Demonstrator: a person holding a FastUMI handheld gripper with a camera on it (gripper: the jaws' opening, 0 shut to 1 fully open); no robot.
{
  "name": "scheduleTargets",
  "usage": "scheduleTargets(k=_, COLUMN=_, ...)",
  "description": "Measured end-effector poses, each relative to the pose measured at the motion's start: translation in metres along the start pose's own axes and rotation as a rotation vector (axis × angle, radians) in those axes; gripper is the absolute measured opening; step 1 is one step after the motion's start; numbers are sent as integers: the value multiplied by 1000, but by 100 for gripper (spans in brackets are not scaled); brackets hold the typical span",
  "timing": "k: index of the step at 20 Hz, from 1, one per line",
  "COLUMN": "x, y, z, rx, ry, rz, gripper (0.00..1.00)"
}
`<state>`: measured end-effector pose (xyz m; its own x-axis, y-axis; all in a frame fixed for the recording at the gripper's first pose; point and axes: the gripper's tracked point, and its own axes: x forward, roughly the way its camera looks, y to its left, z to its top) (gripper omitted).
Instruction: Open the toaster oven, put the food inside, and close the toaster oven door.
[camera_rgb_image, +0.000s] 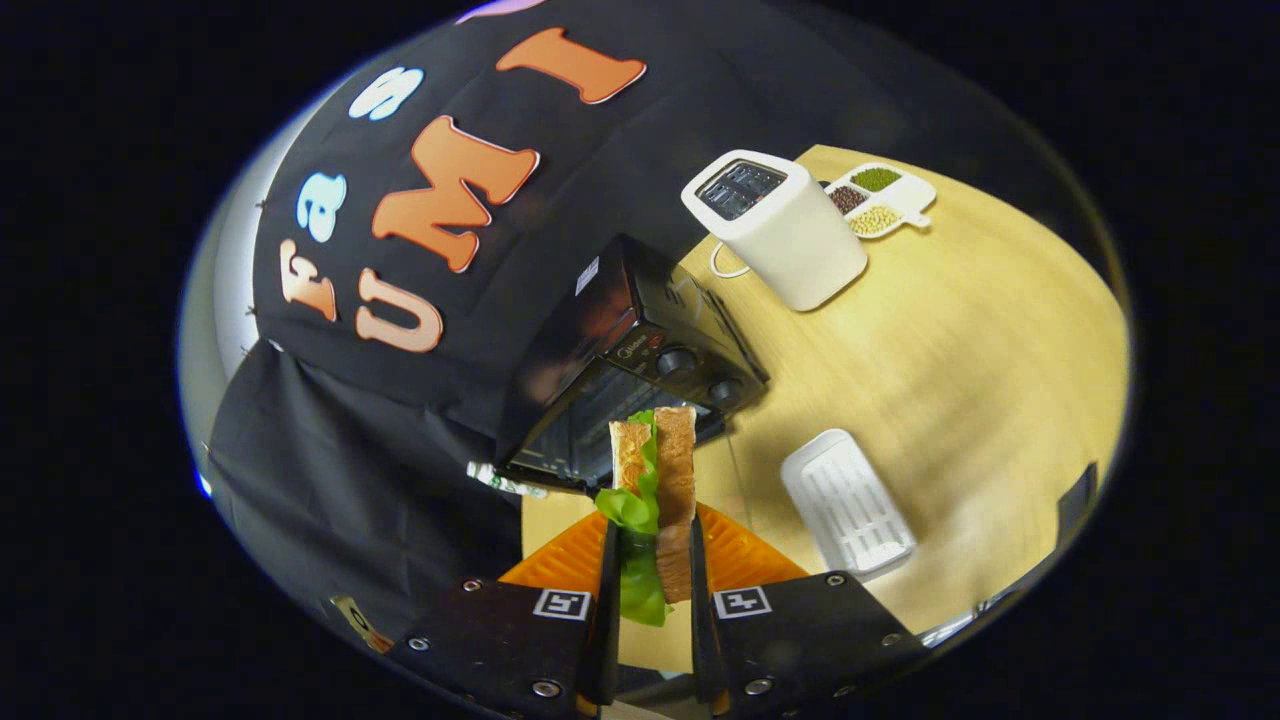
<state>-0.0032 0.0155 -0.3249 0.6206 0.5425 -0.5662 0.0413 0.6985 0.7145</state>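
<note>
table (960, 400): wood top, carrying everything; view is tilting hard.
toaster oven (620, 380): black box sitting near table's edge by the booth cloth, just beyond the sandwich. Glass door facing the gripper; can't tell for sure if it's lying open or not, looking dropped down maybe. Two knobs at its side. Rigid, heavy-ish — door prob. wanting a hook/pull at its top handle, not a squeeze.
white toaster (785, 235): upright pop-up type w/ slots on top, cord trailing, standing well beyond the oven. Slots looking empty.
white tray (848, 505): ribbed, lying flat beside the fingers, nothing in it.
sectioned dish (880, 200): small, touching-close behind the toaster; compartments holding green, dark red, pale yellow beans/grains.
sandwich (665, 480): two bread slices w/ lettuce sticking out, standing on edge. Judging soft, light, squashable, filling liable to slide; gripping across the bread faces is suiting it, gently.
gripper (650, 560): jaws nearly closed, both fingers pressing on the sandwich, carrying it off the table toward the oven.
</note>
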Motion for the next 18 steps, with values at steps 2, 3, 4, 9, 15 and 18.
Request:
scheduleTargets(k=2, x=21, y=7, z=-11, rx=63, ry=-31, rz=26, gripper=30)
scheduleTargets(k=3, x=31, y=8, z=-16, rx=88, ry=-41, rz=32, gripper=30)
scheduleTargets(k=4, x=43, y=10, z=-19, rx=116, ry=-52, rz=38, gripper=30)
scheduleTargets(k=9, x=97, y=20, z=-22, rx=269, ry=-144, rz=61, gripper=30)
scheduleTargets(k=15, x=152, y=43, z=-17, rx=411, ry=-265, rz=47, gripper=30)
scheduleTargets(k=18, x=171, y=54, z=-17, rx=438, ry=-310, rz=25, gripper=30)
